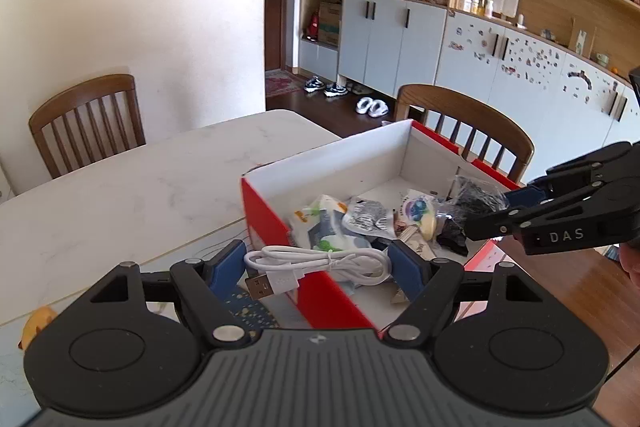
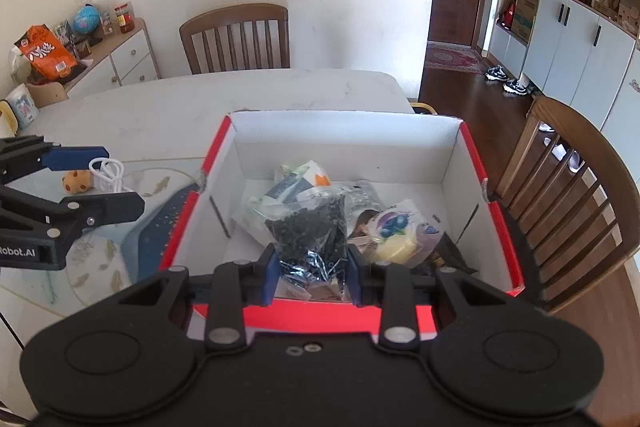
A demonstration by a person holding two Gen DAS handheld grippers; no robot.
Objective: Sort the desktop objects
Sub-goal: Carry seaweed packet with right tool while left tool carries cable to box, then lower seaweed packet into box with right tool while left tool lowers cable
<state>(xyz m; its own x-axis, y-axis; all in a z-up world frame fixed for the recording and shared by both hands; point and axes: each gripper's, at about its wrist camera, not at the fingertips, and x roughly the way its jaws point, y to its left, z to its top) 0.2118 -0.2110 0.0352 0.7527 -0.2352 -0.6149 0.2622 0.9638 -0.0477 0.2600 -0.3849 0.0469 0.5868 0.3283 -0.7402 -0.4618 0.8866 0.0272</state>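
Observation:
A red box with a white inside (image 1: 280, 223) (image 2: 452, 151) stands on the white table and holds several snack packets. My left gripper (image 1: 320, 267) is shut on a coiled white USB cable (image 1: 320, 261) and holds it above the box's near left corner; the cable also shows in the right wrist view (image 2: 106, 175). My right gripper (image 2: 312, 267) is shut on a clear bag of small black screws (image 2: 312, 227), held over the box's near side. From the left wrist view, that gripper (image 1: 516, 205) reaches in from the right with the bag (image 1: 476, 197).
A blue patterned pouch (image 2: 160, 227) and a round placemat (image 2: 92, 259) lie left of the box. A small yellow spotted toy (image 2: 78, 181) sits beyond them. Wooden chairs (image 2: 240, 39) (image 1: 468, 131) stand at the table's far and right sides.

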